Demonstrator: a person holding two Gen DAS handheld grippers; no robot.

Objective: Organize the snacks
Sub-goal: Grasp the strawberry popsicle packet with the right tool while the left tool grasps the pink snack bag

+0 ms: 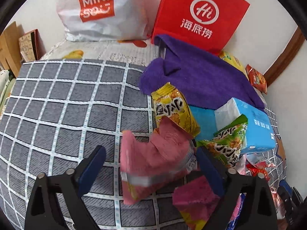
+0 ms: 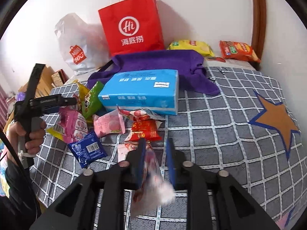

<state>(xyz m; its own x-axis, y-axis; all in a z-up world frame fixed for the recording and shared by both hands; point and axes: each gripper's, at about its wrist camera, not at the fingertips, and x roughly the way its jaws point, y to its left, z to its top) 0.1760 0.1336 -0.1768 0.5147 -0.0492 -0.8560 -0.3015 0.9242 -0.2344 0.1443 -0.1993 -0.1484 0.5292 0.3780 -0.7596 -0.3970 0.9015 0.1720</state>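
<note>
Two shopping bags (image 2: 132,23) counted, one tissue box (image 2: 142,94), one purple cloth (image 2: 163,61), two chip packs (image 2: 238,50), roughly nine small snack packets (image 2: 88,151).

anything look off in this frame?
Yes. The snack packets lie jumbled in a loose heap against the blue tissue pack, some overlapping. A purple cloth is crumpled behind it, and two chip bags sit apart by the wall.
</note>
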